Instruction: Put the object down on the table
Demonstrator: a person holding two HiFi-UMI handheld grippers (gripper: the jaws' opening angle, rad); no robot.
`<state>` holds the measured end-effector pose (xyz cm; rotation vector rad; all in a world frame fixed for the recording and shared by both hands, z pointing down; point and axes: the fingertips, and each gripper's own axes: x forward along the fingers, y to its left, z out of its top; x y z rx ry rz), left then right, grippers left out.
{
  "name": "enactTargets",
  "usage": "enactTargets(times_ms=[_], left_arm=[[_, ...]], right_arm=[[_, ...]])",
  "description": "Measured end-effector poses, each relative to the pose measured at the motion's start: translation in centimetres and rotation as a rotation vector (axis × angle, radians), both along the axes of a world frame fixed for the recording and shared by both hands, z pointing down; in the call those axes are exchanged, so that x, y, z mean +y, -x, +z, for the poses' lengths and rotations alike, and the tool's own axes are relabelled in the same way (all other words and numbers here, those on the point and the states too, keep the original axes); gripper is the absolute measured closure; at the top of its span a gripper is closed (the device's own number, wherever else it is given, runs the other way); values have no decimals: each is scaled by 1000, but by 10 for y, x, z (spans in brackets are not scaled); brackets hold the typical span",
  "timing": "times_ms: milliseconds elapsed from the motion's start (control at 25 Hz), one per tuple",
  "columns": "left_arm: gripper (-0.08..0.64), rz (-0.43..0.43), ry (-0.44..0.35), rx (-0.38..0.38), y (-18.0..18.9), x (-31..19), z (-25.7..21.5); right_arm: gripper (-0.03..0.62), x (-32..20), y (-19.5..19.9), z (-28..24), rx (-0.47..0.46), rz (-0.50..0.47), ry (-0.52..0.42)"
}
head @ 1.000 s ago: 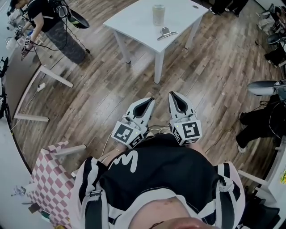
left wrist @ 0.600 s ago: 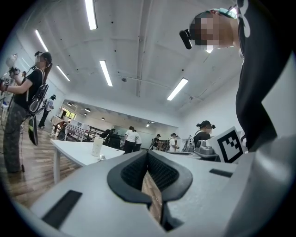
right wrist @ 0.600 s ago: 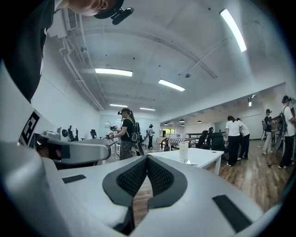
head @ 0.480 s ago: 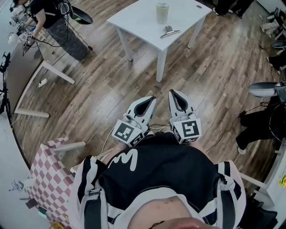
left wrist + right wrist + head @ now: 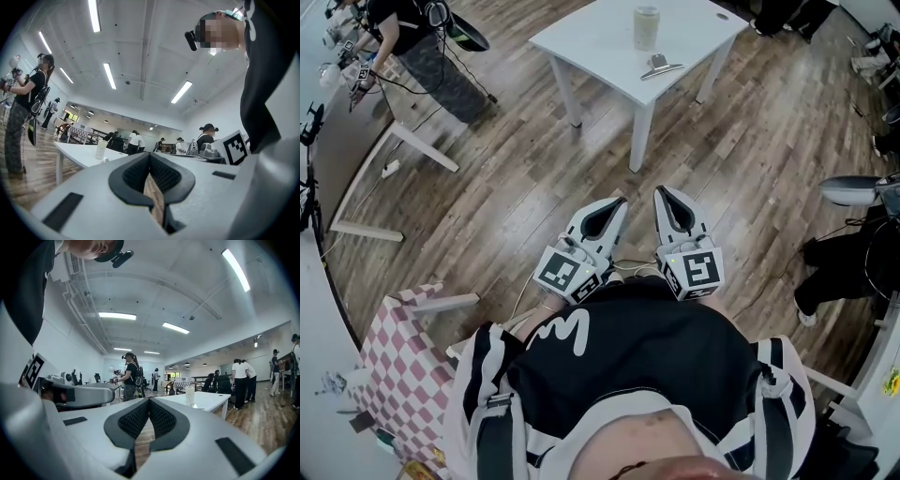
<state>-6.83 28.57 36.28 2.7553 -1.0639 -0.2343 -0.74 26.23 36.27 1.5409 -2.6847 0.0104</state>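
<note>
A white table [image 5: 609,47] stands on the wood floor ahead of me. On it are a pale cup [image 5: 647,26] and a metal clip [image 5: 661,66]. My left gripper [image 5: 619,201] and right gripper [image 5: 659,191] are held side by side close to my body, pointing at the table and well short of it. Both are shut with nothing between the pads. The left gripper view shows the shut tips [image 5: 150,155] with the table [image 5: 75,152] and cup [image 5: 101,149] beyond. In the right gripper view the table [image 5: 206,401] and cup [image 5: 190,394] lie past the shut tips [image 5: 149,400].
A person [image 5: 412,37] with grippers stands at the far left by a white desk frame [image 5: 403,150]. A pink checked cloth [image 5: 403,375] lies at my lower left. A seated person's legs [image 5: 844,267] and chairs are at the right. Several people stand in the background.
The table, cup and clip have slid slightly right in the head view as my head turned. Both grippers have stayed in place and shut.
</note>
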Motion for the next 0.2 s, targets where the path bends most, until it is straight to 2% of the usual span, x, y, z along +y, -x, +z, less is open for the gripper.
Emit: enactTargets(times_ms=[200], left_arm=[[555, -12, -2, -2, 7, -1, -1]], right_arm=[[575, -3, 2, -2, -7, 6, 1]])
